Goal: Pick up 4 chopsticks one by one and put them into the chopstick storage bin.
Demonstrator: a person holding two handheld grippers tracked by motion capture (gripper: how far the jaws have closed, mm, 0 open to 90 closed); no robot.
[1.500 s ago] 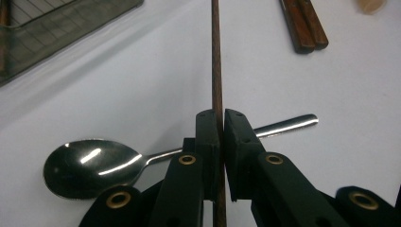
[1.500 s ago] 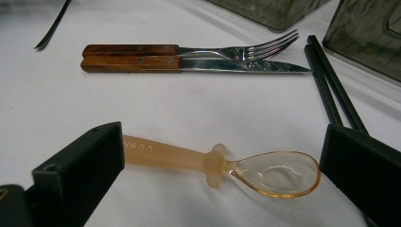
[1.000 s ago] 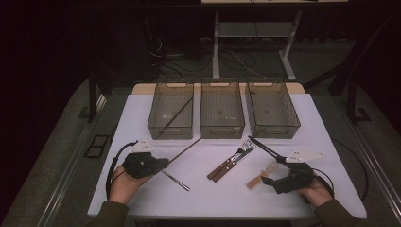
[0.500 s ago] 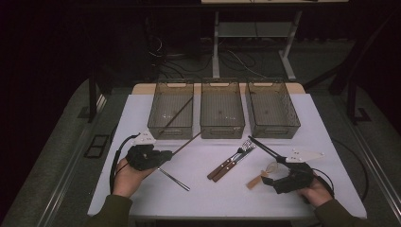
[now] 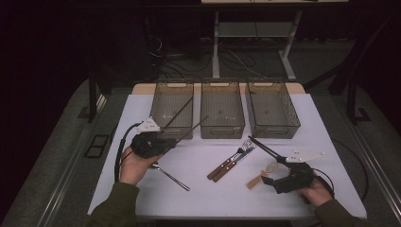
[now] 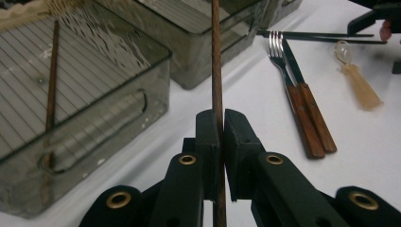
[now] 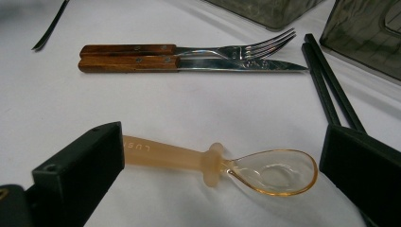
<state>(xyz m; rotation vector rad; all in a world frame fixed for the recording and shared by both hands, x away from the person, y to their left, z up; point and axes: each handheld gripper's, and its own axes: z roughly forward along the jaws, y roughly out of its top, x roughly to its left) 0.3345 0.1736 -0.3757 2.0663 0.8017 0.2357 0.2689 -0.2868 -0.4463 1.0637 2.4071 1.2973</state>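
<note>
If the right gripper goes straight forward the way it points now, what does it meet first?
Most likely the translucent spoon: it lies crosswise between the open jaws of the right gripper, just ahead on the table. Beyond it lie the wooden-handled fork and knife, though depth is hard to judge.

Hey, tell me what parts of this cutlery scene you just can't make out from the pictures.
- Brown chopstick, left gripper view: its far end runs off the top edge, its near end is hidden behind the left gripper.
- Translucent spoon, right gripper view: handle end is hidden behind the right gripper.
- Black chopsticks, same view: near ends hidden too.
</note>
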